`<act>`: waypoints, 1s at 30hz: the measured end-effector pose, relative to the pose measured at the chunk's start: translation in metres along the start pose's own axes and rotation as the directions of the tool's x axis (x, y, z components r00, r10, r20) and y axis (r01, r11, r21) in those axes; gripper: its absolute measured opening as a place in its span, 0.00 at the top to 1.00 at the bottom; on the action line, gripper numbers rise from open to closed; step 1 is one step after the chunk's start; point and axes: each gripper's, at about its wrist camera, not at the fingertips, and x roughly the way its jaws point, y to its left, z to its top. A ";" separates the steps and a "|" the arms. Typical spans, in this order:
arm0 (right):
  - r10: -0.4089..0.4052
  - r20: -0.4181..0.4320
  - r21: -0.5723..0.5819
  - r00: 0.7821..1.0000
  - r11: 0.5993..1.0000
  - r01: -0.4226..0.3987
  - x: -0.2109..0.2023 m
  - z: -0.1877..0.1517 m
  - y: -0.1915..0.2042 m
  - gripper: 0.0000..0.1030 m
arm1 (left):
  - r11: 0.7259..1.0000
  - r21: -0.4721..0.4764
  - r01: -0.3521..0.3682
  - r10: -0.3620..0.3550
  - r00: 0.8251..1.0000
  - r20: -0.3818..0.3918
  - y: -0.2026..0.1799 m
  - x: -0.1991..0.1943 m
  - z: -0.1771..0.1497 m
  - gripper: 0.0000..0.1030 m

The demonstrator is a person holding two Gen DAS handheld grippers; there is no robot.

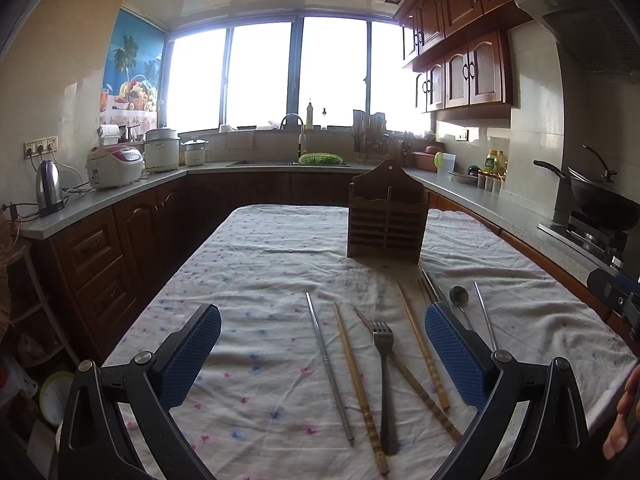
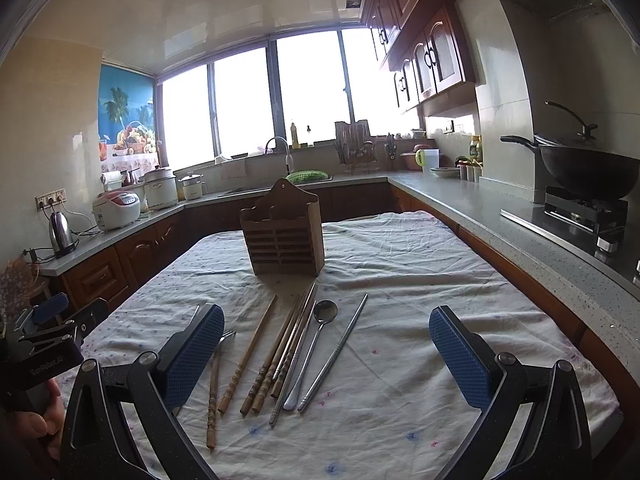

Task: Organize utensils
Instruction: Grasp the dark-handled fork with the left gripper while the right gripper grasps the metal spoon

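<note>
A wooden slotted utensil holder (image 1: 386, 216) (image 2: 285, 232) stands upright on the clothed table. In front of it lie loose utensils: a metal fork (image 1: 385, 376) (image 2: 227, 335), a metal spoon (image 1: 459, 298) (image 2: 320, 330), metal chopsticks (image 1: 329, 364) (image 2: 334, 356) and several wooden chopsticks (image 1: 358, 388) (image 2: 250, 354). My left gripper (image 1: 322, 360) hovers open above the fork and chopsticks, with nothing between its blue pads. My right gripper (image 2: 326, 358) also hangs open over the spoon and chopsticks, holding nothing.
A white flowered cloth (image 1: 256, 264) (image 2: 400, 264) covers the table. Counters run around it with a kettle (image 1: 49, 188), rice cookers (image 1: 115, 166), a sink with a green basket (image 1: 320, 159) and a wok (image 2: 588, 168) on the stove. A hand (image 1: 624, 412) shows at the right edge.
</note>
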 end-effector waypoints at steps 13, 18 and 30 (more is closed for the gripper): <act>0.085 -0.187 0.093 0.979 0.993 -0.069 0.064 0.006 -0.011 0.02 | 0.985 -0.049 0.166 -0.173 0.946 -0.273 0.004 0.080 0.034 0.16; 0.119 -0.289 0.110 0.950 0.990 -0.091 0.103 0.007 -0.010 0.23 | 0.973 -0.005 0.229 -0.216 0.907 -0.362 -0.010 0.113 0.040 0.39; 0.145 -0.466 0.156 0.873 0.985 -0.080 0.191 -0.010 -0.014 0.51 | 0.969 -0.005 0.246 -0.216 0.840 -0.497 -0.017 0.194 0.036 0.53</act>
